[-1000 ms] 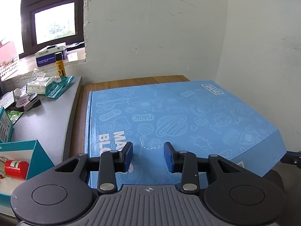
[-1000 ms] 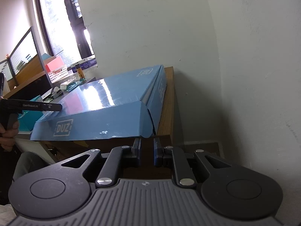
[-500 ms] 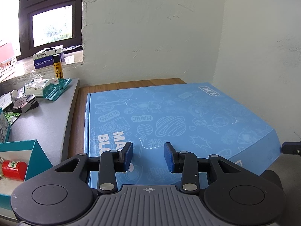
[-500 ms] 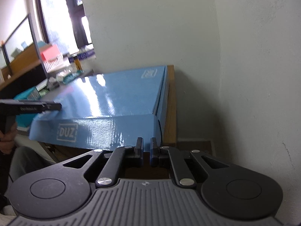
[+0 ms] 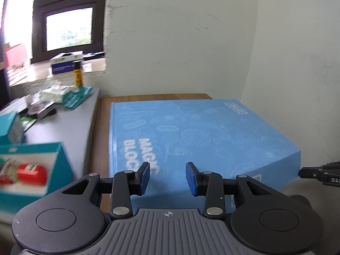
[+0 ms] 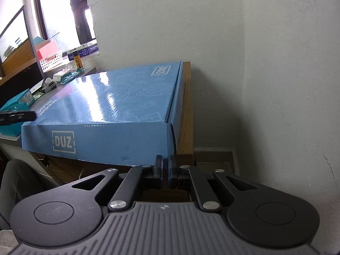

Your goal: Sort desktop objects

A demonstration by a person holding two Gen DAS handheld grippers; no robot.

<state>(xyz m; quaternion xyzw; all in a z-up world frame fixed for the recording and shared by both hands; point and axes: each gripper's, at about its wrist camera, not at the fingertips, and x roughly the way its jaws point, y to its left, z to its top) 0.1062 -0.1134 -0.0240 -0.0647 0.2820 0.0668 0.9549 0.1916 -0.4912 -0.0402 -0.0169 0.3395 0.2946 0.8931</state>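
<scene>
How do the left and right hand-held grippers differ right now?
The left hand-held gripper is open over the blue box; the right hand-held gripper is nearly shut, low by the box's near corner. The left's pads look blue, the right's dark. Neither holds anything.

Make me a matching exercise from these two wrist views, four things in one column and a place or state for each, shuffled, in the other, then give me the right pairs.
Things:
1. blue box
2. left gripper
3. right gripper
4. yellow tube

Places or states:
A. jaws nearly closed, nothing between them
B. standing upright by the window
C. lying flat on the wooden table
D. jaws open, above the near edge of the box lid

Pairs: 1-C, 2-D, 3-A, 4-B
</scene>
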